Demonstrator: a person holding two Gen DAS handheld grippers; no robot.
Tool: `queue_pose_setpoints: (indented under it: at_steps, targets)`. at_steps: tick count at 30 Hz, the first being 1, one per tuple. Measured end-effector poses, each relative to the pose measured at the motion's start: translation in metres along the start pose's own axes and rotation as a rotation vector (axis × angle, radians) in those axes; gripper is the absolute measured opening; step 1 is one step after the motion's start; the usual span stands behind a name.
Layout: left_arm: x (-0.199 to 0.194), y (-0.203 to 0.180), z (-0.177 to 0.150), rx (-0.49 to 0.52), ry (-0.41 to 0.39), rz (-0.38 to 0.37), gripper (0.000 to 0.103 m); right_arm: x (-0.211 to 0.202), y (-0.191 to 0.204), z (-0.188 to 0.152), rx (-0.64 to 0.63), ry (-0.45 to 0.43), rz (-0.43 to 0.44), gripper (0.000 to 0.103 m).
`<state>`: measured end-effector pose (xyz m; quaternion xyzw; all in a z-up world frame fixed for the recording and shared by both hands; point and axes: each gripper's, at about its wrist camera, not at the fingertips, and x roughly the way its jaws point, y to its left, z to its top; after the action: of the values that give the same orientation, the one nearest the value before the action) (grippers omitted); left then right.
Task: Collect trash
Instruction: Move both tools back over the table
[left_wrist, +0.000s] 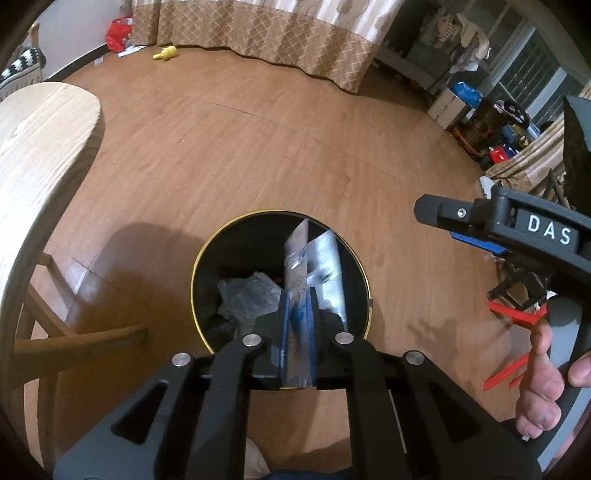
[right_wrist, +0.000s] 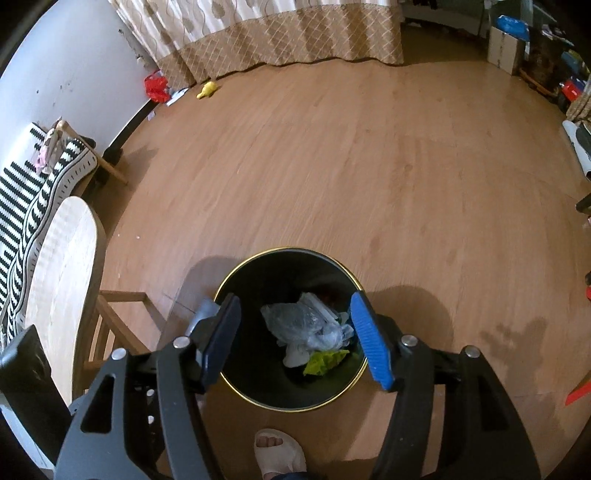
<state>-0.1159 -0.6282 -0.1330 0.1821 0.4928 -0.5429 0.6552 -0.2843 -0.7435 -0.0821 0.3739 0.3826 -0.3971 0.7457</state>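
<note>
Two grippers are hanging over the same black bin with the gold rim, which sits on the wood floor. The left gripper has its jaws pinched tight on a flat shiny wrapper, silvery with blue print, and the free end of the wrapper sticks up and forward right over the bin's mouth. So the trash is held above the opening, not yet inside it.

The right gripper is spread wide with nothing between the jaws; its blue pads sit over the near part of the bin's rim, one on each side. From the left wrist view you can also see that gripper off to the right, with the right hand wrapped around its handle.

Down in the bin there's already a crumpled clear plastic bag, some white bits under it and a yellow-green scrap toward the near side. Something red shows farther back in there, but it's too dark to say what it is.

Around it: a light wooden table to the left with a wooden chair tucked under it, a black-and-white patterned cushion beyond that, and beige curtains along the far wall. A small yellow thing and a red bag lie on the floor near the curtain hem, well apart from the bin. A foot in a white slipper stands just on the near side of the bin.
</note>
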Motion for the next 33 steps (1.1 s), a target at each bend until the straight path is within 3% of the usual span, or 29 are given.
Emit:
queue_pose_setpoints:
  at_steps: [1, 2, 4, 6, 9, 16, 20, 27, 33]
  targets:
    - [0.000, 0.001, 0.000, -0.005, -0.001, 0.001, 0.023, -0.001, -0.001, 0.000, -0.002, -0.004, 0.000, 0.061]
    - [-0.001, 0.001, 0.001, -0.013, -0.008, -0.002, 0.048, 0.000, -0.001, -0.001, -0.004, -0.006, -0.001, 0.061]
    - [-0.004, 0.000, 0.000, -0.019, -0.034, 0.005, 0.074, -0.002, 0.002, -0.002, -0.012, -0.010, -0.001, 0.062]
    - [-0.010, 0.000, 0.001, -0.016, -0.056, 0.019, 0.076, -0.003, 0.002, -0.002, -0.014, -0.016, 0.002, 0.062]
    - [-0.018, 0.003, 0.000, -0.028, -0.068, 0.042, 0.088, -0.003, 0.002, -0.001, -0.017, -0.024, 0.009, 0.063]
    - [-0.074, 0.038, -0.008, -0.075, -0.149, 0.127, 0.092, -0.008, 0.028, -0.004, -0.059, -0.036, 0.055, 0.066]
    - [-0.138, 0.082, -0.022, -0.148, -0.251, 0.207, 0.093, -0.010, 0.067, -0.009, -0.131, -0.051, 0.086, 0.068]
    - [-0.260, 0.197, -0.079, -0.377, -0.400, 0.422, 0.095, -0.020, 0.199, -0.045, -0.375, -0.056, 0.191, 0.069]
    - [-0.347, 0.308, -0.177, -0.659, -0.436, 0.570, 0.096, -0.020, 0.320, -0.105, -0.575, 0.001, 0.302, 0.070]
